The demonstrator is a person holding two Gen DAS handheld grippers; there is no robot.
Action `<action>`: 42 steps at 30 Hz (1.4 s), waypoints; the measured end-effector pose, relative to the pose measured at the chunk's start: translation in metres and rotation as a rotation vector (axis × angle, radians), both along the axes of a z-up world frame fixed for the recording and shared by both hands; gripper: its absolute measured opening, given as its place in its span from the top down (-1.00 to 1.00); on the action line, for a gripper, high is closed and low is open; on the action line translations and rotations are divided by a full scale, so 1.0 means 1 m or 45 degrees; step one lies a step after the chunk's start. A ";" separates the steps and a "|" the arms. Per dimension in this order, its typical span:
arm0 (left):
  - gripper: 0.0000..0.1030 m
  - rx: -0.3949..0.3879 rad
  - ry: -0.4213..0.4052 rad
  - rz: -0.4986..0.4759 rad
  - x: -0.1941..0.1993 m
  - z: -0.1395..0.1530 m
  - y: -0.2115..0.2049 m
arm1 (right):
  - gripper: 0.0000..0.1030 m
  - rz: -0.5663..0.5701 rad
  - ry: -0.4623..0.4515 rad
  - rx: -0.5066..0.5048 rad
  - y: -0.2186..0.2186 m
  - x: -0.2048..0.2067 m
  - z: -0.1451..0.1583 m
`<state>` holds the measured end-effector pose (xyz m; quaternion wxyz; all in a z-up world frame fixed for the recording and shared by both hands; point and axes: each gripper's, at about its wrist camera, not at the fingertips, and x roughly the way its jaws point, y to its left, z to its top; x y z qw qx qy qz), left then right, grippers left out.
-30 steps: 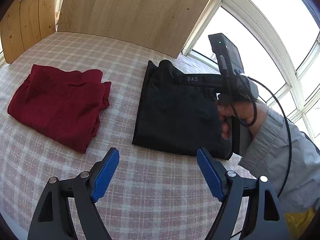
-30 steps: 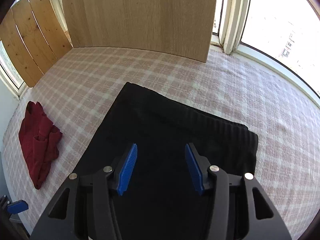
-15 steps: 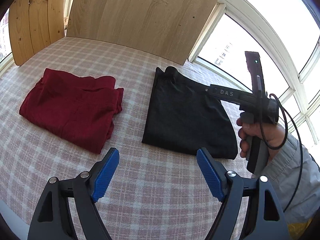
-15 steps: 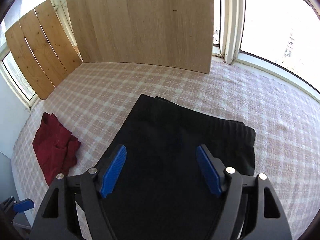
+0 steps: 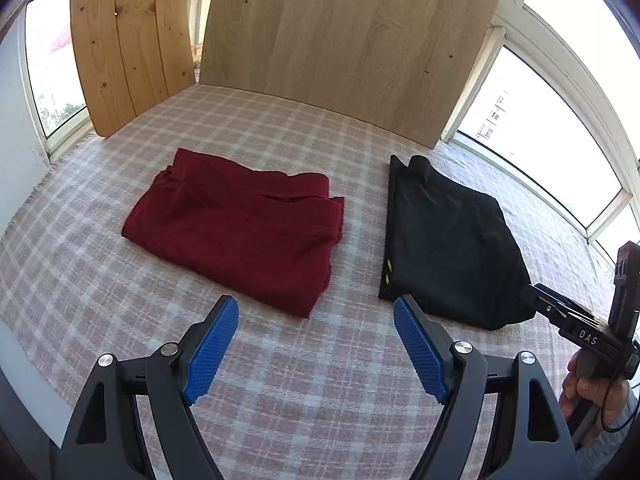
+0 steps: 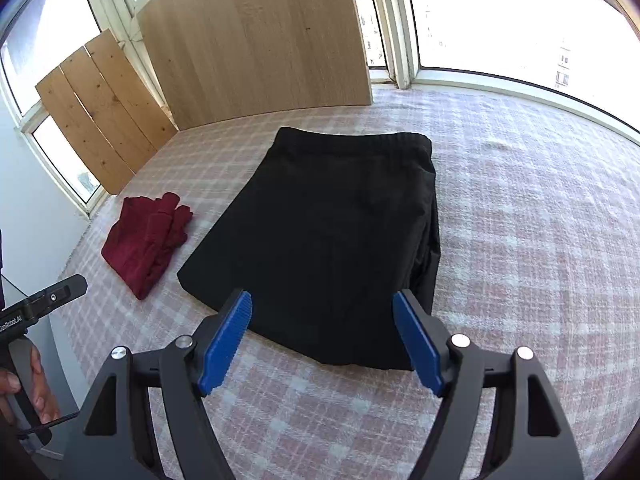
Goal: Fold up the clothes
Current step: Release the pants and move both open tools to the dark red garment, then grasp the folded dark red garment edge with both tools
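2 grippers, left (image 5: 316, 348) and right (image 6: 322, 338), jaws apart and empty near the black garment (image 6: 332, 236), could snag its seemingly finished fold.

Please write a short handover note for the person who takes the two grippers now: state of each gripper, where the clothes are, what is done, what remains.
Left gripper: open, holding nothing, above the checked cloth.
Right gripper: open, holding nothing; its jaws have just been opening, nothing between them. It hangs at the near edge of the black garment.
Red garment: folded, lying to the left of the black one, not touching it.
Done: both garments look folded and lie flat.
Left: no unfolded clothes in view; perhaps only tidying.
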<state>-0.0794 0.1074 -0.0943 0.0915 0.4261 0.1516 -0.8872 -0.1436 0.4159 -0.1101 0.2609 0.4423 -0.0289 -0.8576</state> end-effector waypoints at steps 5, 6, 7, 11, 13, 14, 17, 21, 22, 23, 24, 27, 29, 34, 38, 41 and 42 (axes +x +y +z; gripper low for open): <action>-0.52 -0.223 0.090 0.102 0.024 0.011 -0.063 | -0.41 0.040 -0.003 -0.057 -0.063 0.027 -0.002; -0.52 -0.244 0.087 0.089 0.020 0.007 -0.077 | -0.42 0.035 -0.010 -0.075 -0.078 0.035 -0.004; -0.52 -0.265 0.083 0.075 0.017 0.004 -0.091 | -0.41 0.021 -0.017 -0.090 -0.090 0.042 -0.008; -0.52 -0.235 0.047 -0.043 -0.014 -0.026 -0.149 | -0.41 -0.047 -0.066 -0.148 -0.138 0.058 -0.027; -0.52 -0.165 0.026 -0.118 -0.030 -0.040 -0.174 | -0.41 -0.133 -0.093 -0.193 -0.155 0.060 -0.034; -0.52 -0.134 0.017 -0.157 -0.037 -0.046 -0.184 | -0.41 -0.166 -0.101 -0.218 -0.162 0.061 -0.037; -0.52 -0.068 -0.053 -0.247 -0.056 -0.063 -0.199 | -0.41 -0.227 -0.095 -0.188 -0.183 0.061 -0.039; -0.52 0.024 -0.044 -0.311 -0.068 -0.073 -0.205 | -0.41 -0.244 -0.060 -0.158 -0.204 0.053 -0.042; -0.52 0.042 -0.044 -0.320 -0.071 -0.076 -0.205 | -0.41 -0.247 -0.051 -0.145 -0.208 0.050 -0.042; -0.52 0.068 -0.048 -0.329 -0.074 -0.081 -0.204 | -0.41 -0.254 -0.048 -0.142 -0.210 0.047 -0.044; -0.52 0.098 -0.056 -0.344 -0.077 -0.085 -0.203 | -0.41 -0.263 -0.048 -0.143 -0.211 0.043 -0.046; -0.53 0.109 -0.059 -0.391 -0.081 -0.092 -0.197 | -0.41 -0.276 -0.074 -0.179 -0.212 0.032 -0.054; -0.52 0.085 -0.053 -0.413 -0.083 -0.092 -0.191 | -0.42 -0.261 -0.063 -0.174 -0.215 0.029 -0.055; -0.52 0.059 -0.003 -0.427 -0.085 -0.094 -0.179 | -0.30 -0.191 -0.035 -0.124 -0.228 0.027 -0.056; -0.39 -0.028 -0.007 -0.426 -0.084 -0.096 -0.168 | 0.38 -0.199 -0.060 -0.070 -0.225 0.026 -0.058; -0.33 -0.069 -0.015 -0.404 -0.078 -0.095 -0.169 | 0.45 -0.208 -0.089 -0.084 -0.221 0.023 -0.059; -0.33 -0.062 -0.024 -0.399 -0.079 -0.094 -0.169 | 0.45 -0.209 -0.099 -0.080 -0.221 0.022 -0.058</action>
